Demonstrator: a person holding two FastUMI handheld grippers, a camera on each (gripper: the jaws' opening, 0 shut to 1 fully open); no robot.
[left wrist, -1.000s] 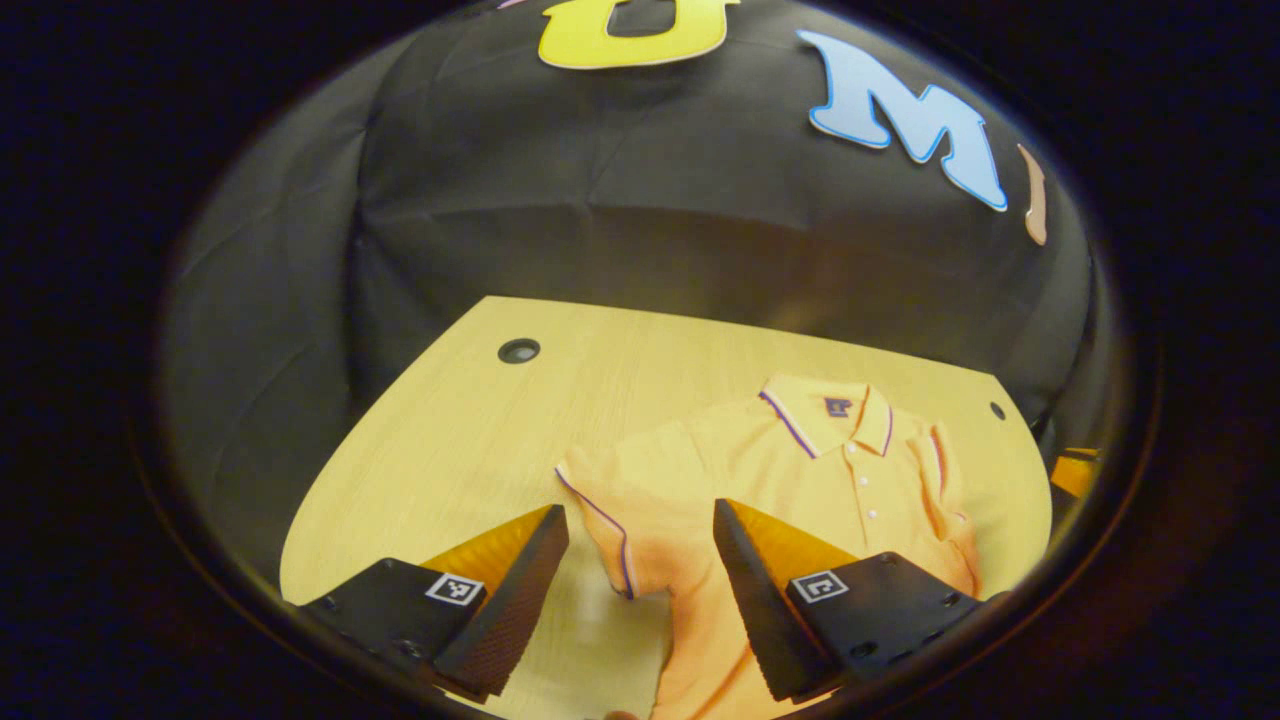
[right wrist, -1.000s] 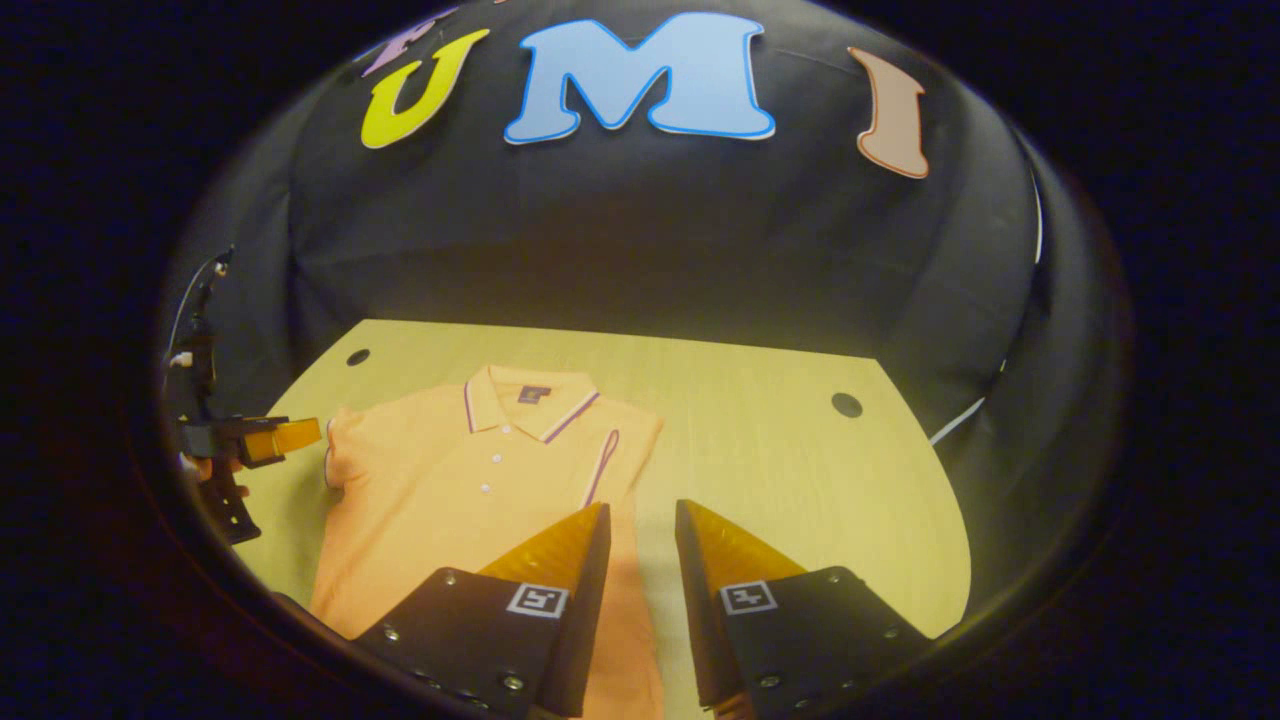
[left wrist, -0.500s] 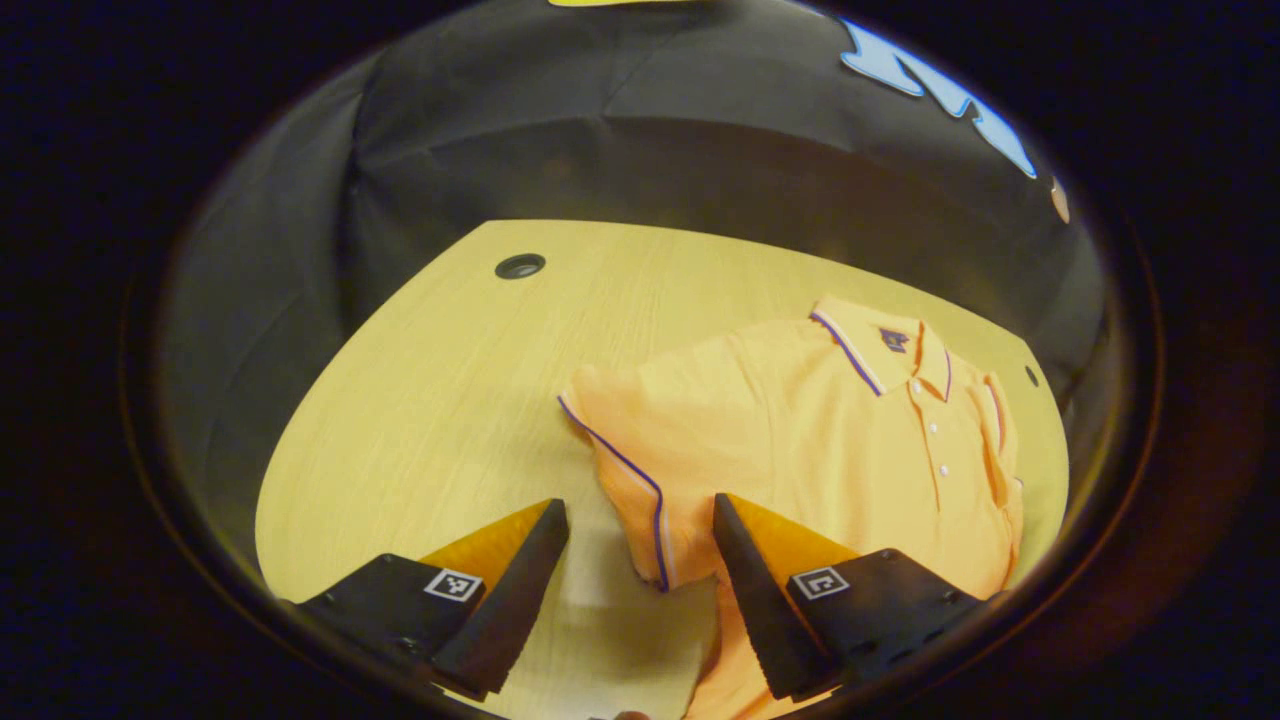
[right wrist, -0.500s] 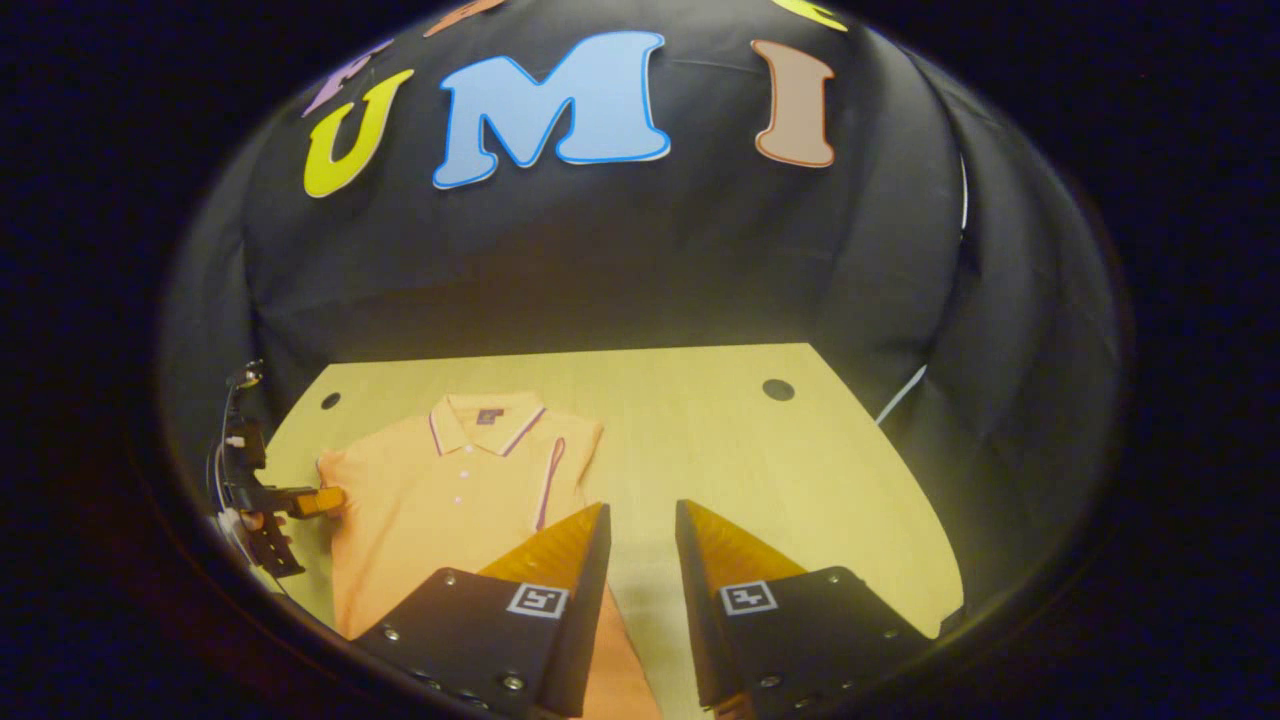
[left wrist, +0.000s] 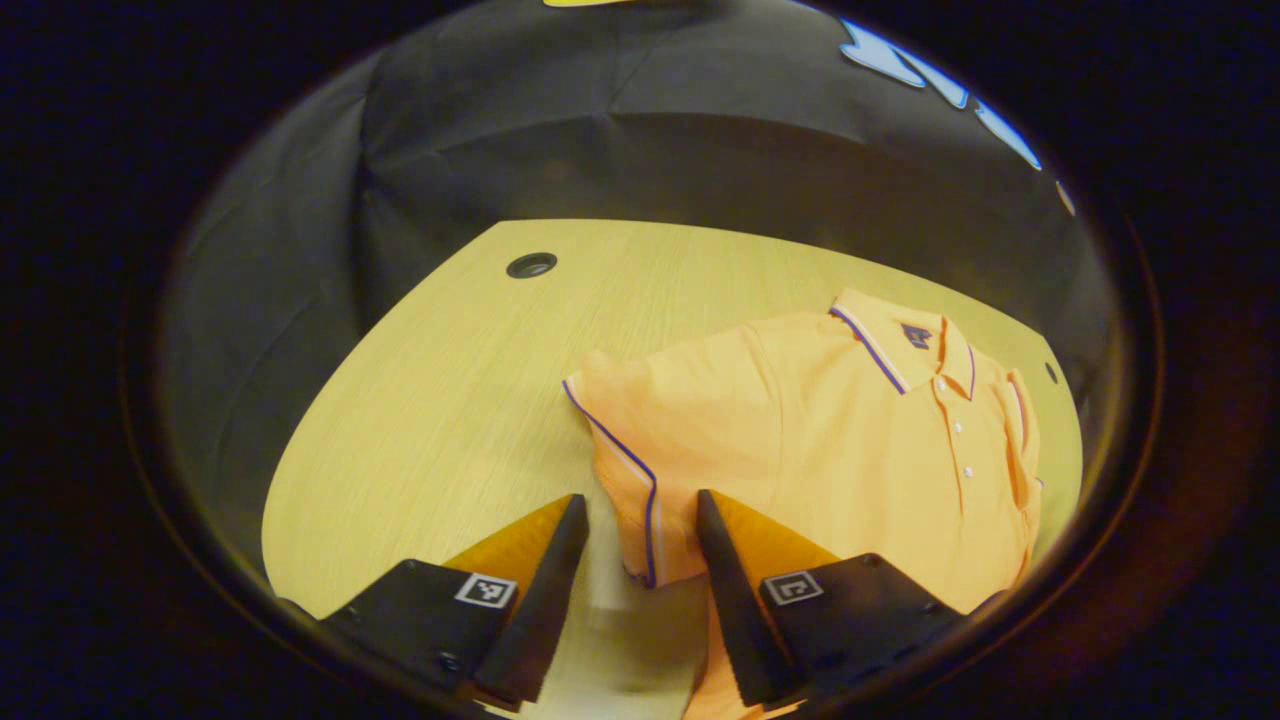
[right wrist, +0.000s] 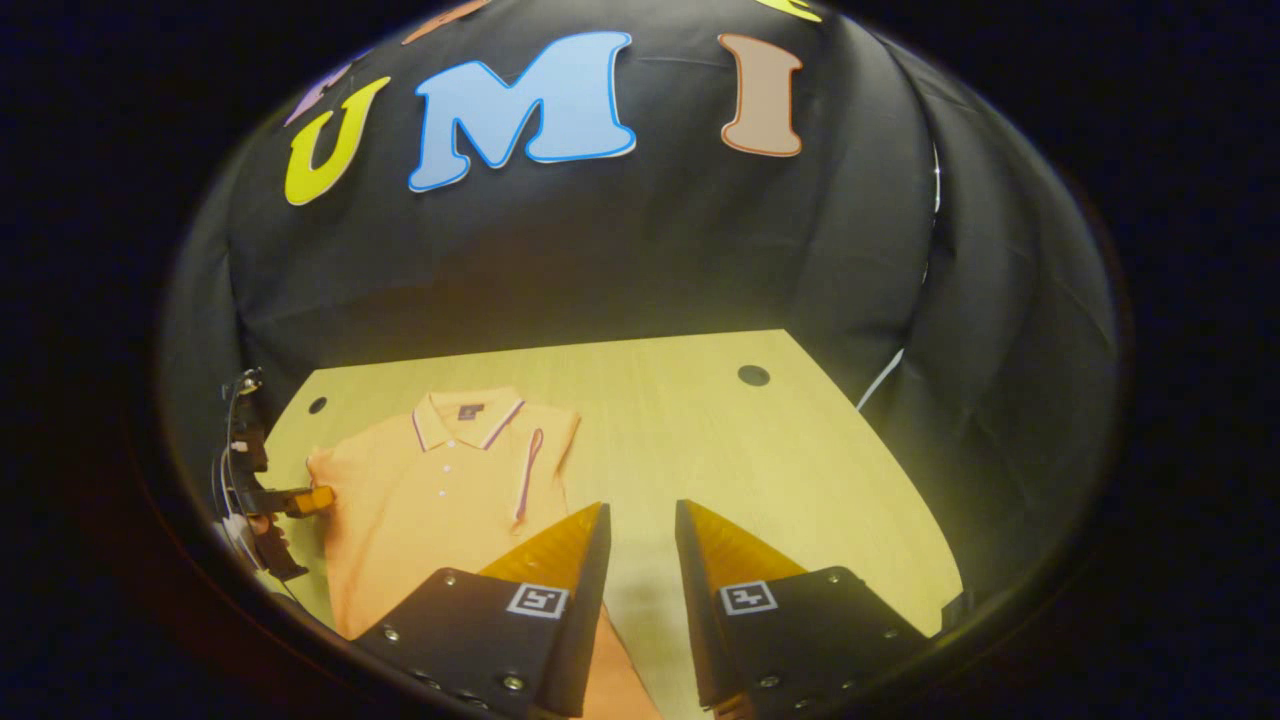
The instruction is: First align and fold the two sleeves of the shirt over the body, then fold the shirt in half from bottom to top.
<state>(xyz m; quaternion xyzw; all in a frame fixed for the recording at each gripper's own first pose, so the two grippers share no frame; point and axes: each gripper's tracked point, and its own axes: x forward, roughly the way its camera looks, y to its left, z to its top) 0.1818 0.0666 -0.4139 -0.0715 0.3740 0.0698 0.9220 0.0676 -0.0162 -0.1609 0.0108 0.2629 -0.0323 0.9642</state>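
An orange polo shirt [left wrist: 850, 440] lies face up on the wooden table [left wrist: 450, 380], collar toward the far wall. Its left sleeve [left wrist: 640, 430] spreads outward, and the striped cuff [left wrist: 648, 520] lies between the fingers of my left gripper [left wrist: 640, 510]. That gripper is open with a gap on each side of the cloth. The right sleeve [right wrist: 527, 475] lies folded over the shirt [right wrist: 430, 500]. My right gripper [right wrist: 642, 515] hovers open over bare table to the right of the shirt. The left gripper [right wrist: 310, 497] also appears at the sleeve, held by a hand [right wrist: 255, 520].
The table [right wrist: 780, 470] has round grommet holes [left wrist: 531, 265] [right wrist: 753, 375] near its far corners. Black cloth walls close in behind and beside it. A cable [right wrist: 880, 380] hangs at the right wall.
My left gripper has moved in on the left sleeve and its fingers have narrowed around the cuff. My right gripper has drawn back and rightward, away from the shirt.
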